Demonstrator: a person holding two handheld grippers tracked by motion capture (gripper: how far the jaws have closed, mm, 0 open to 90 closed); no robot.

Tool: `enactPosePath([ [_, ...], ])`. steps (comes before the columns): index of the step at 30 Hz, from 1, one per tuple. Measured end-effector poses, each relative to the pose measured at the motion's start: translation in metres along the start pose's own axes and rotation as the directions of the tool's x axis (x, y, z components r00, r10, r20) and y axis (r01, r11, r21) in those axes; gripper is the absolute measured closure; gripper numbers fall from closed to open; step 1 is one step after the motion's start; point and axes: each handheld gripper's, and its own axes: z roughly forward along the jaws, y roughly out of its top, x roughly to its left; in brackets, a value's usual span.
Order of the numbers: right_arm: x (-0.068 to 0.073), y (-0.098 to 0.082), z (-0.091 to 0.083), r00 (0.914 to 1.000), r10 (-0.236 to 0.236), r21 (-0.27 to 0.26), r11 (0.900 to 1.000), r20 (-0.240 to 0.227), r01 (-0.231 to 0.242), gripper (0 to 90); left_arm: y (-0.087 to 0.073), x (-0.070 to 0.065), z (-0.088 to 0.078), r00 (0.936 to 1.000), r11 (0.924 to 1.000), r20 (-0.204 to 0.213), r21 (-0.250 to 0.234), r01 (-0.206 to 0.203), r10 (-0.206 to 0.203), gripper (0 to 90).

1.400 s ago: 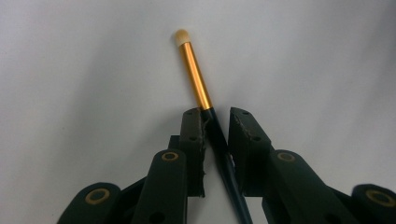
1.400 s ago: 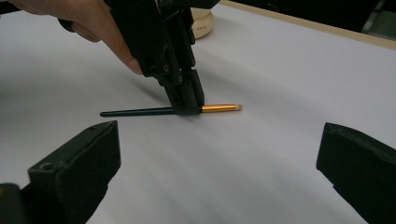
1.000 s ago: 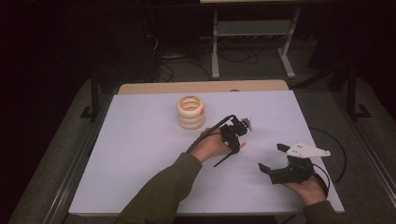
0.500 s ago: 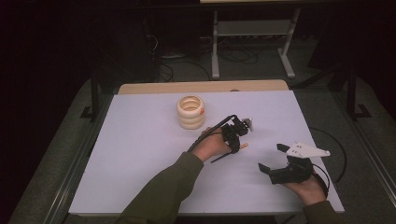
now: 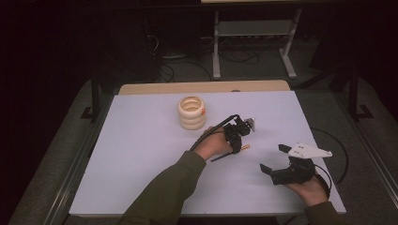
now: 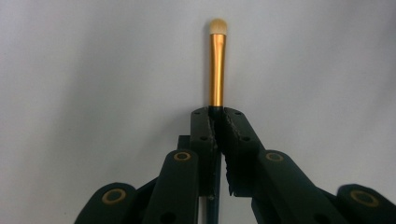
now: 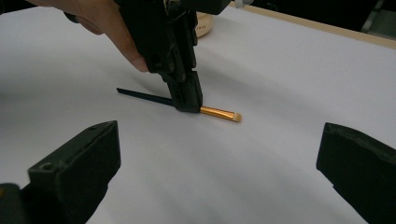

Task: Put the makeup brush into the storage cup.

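glossy metal brush, matt plastic tongs

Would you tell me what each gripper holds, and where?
The left gripper clamps the small brush on its dark handle, just behind the gold ferrule. The right gripper holds nothing.

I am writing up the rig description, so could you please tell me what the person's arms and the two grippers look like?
Both grippers are black. The left gripper has serrated pads, brass-coloured pivot rings, and a black cable looping back over the hand. The right gripper has blocky jaws, a grey three-cornered plate on top, and a black cable trailing across the table. The left arm wears an olive-green sleeve.
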Motion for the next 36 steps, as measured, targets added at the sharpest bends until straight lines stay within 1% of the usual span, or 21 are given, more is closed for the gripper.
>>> enactPosePath([
  [6, 0.000, 0.000, 0.000, 1.0000, 0.000, -0.001, 1.000, 0.001, 0.000, 0.0, 0.001, 0.000, 0.000, 0.9999, 0.9999, -0.004, 0.006, -0.010, 0.010, 83.0],
  [14, 0.000, 0.000, 0.000, 1.0000, 0.003, 0.000, 1.000, 0.000, -0.003, 0.0, 0.001, -0.001, 0.000, 0.9999, 0.9999, -0.004, 0.006, -0.012, 0.012, 83.7],
  [21, 0.000, 0.000, 0.000, 1.0000, 0.003, -0.001, 1.000, 0.001, -0.003, 0.0, 0.000, 0.002, -0.001, 0.9998, 0.9999, 0.014, 0.001, -0.012, 0.012, 83.8],
  [23, -0.001, 0.000, 0.000, 1.0000, 0.003, -0.001, 1.000, 0.002, -0.003, 0.0, 0.000, 0.002, -0.001, 0.9998, 0.9999, 0.014, 0.001, -0.013, 0.013, 83.8],
  [26, -0.001, 0.000, -0.001, 1.0000, 0.003, -0.003, 1.000, 0.003, -0.003, 0.0, -0.001, 0.003, -0.002, 0.9995, 0.9999, 0.033, -0.013, -0.003, 0.003, 83.8],
  [28, -0.001, 0.000, -0.001, 1.0000, 0.003, -0.003, 1.000, 0.004, -0.002, 0.0, -0.002, 0.003, -0.003, 0.9993, 0.9998, 0.037, -0.021, 0.003, -0.002, 83.9],
  [31, -0.001, 0.000, -0.002, 1.0000, 0.003, -0.003, 1.000, 0.005, -0.003, 0.0, -0.003, 0.005, -0.005, 0.9987, 0.9996, 0.052, -0.028, 0.001, 0.000, 83.9],
  [36, -0.001, 0.000, -0.002, 1.0000, 0.004, -0.003, 1.000, 0.005, -0.004, 0.0, -0.006, 0.008, -0.010, 0.9969, 0.9982, 0.078, -0.057, 0.014, -0.010, 84.0],
])
